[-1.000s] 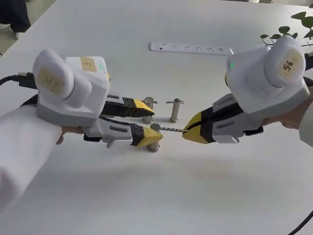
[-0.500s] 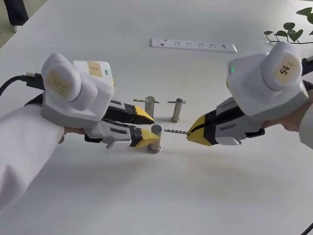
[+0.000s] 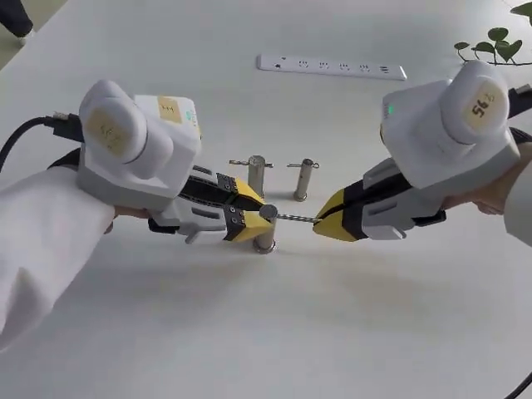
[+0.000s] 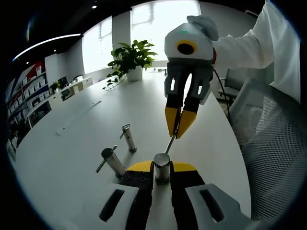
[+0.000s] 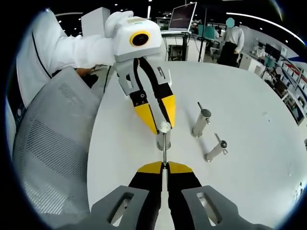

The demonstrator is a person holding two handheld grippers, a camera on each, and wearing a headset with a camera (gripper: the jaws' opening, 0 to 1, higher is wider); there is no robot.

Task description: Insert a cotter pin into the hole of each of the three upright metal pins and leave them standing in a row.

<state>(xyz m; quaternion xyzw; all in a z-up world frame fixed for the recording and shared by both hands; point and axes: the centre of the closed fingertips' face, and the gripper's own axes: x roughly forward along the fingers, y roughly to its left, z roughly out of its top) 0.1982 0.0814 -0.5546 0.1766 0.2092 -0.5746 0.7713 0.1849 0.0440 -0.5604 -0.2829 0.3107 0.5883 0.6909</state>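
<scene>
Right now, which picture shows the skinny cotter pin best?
The left gripper view: the cotter pin slants clearly from the right claw to the gripped metal pin. The head view shows it thin and side-on; the right gripper view sees it foreshortened.

I see bright, even light on the white desk (image 3: 274,332), with only soft, faint shadows across it. In the left gripper view the far windows (image 4: 175,17) burn out white. Both gripper views bow strongly toward their edges; their centres look sharp.
</scene>
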